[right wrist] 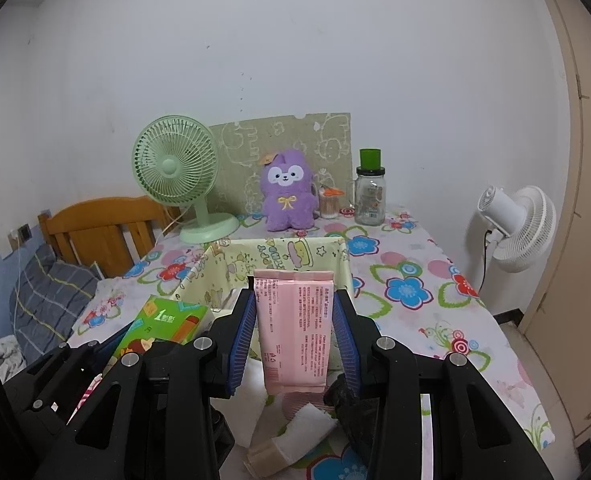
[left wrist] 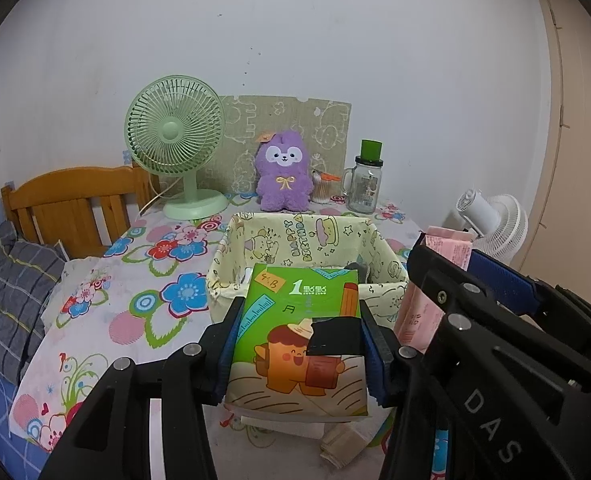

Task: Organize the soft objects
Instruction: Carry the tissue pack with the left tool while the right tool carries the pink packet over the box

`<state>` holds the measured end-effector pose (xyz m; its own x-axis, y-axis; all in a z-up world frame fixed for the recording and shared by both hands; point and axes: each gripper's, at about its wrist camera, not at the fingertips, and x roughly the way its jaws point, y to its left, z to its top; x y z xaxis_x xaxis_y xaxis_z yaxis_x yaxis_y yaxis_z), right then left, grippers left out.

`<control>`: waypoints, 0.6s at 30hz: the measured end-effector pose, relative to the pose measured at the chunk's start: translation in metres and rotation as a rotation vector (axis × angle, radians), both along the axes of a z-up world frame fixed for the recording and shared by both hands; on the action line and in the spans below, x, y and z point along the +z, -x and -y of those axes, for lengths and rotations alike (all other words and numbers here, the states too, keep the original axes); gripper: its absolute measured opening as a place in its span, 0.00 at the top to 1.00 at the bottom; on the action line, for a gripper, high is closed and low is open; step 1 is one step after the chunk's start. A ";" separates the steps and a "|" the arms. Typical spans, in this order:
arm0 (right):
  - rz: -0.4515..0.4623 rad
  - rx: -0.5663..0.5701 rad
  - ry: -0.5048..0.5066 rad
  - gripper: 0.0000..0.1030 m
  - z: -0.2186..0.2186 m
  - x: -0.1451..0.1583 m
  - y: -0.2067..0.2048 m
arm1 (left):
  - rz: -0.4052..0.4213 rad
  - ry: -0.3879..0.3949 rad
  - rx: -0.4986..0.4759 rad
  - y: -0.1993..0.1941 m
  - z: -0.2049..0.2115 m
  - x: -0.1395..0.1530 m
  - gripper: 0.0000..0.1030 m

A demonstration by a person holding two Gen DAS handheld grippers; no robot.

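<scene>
While both packs hang above the tabletop, clamped in separate tongs: left gripper (left wrist: 301, 344) closed on the green tissue pack (left wrist: 299, 336), blue pads pressed against its 2 long sides; right gripper (right wrist: 295, 332) closed on the pink tissue pack (right wrist: 295, 328), held upright by its narrow flanks. Side grips probably chosen so that each soft pack keeps its shape and can drop flat, bottom first.

Directly ahead of both tongs: fabric storage basket (left wrist: 231, 248), pale yellow lining with cartoon print, mouth open upward, set on the floral tablecloth (left wrist: 167, 248). Likely destination for both packs; neither yet over the opening. Next move, by judgement: forward over the near rim, then release.

Further back along the wall: green desk fan (left wrist: 175, 140), purple plush toy (left wrist: 281, 176), glass jar with green lid (left wrist: 365, 180). Plush still outside the basket, so task judged far from complete.

Left wrist view only: a dark item inside the basket, identity unclear. Right wrist view only: loose white and beige soft pieces (right wrist: 295, 436) on the cloth beneath the tongs, plus full white standing fan (right wrist: 519, 232) beside the table.
</scene>
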<state>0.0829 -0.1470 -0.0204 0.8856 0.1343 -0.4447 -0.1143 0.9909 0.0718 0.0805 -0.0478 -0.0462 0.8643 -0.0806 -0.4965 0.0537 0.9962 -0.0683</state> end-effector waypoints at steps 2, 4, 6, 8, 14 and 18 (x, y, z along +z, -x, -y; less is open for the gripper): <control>0.001 0.001 0.002 0.58 -0.001 0.001 -0.003 | 0.000 -0.003 0.001 -0.003 0.000 0.001 0.49; 0.002 0.001 0.001 0.58 -0.001 0.001 -0.007 | 0.004 -0.008 0.002 -0.007 0.000 0.002 0.49; 0.001 0.000 0.003 0.58 -0.001 0.001 -0.006 | 0.002 -0.011 0.002 -0.010 -0.001 0.003 0.49; -0.001 0.001 0.003 0.58 -0.001 0.002 -0.012 | 0.001 -0.011 0.004 -0.014 0.000 0.003 0.49; -0.006 0.001 0.006 0.58 -0.002 0.004 -0.031 | 0.002 -0.021 0.008 -0.026 0.000 0.005 0.49; -0.014 -0.002 0.006 0.58 -0.001 0.004 -0.042 | 0.007 -0.037 0.009 -0.036 0.001 0.006 0.49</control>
<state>0.1248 -0.1456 -0.0165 0.8795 0.1304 -0.4577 -0.1117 0.9914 0.0677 0.1162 -0.0492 -0.0400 0.8683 -0.0545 -0.4930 0.0450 0.9985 -0.0312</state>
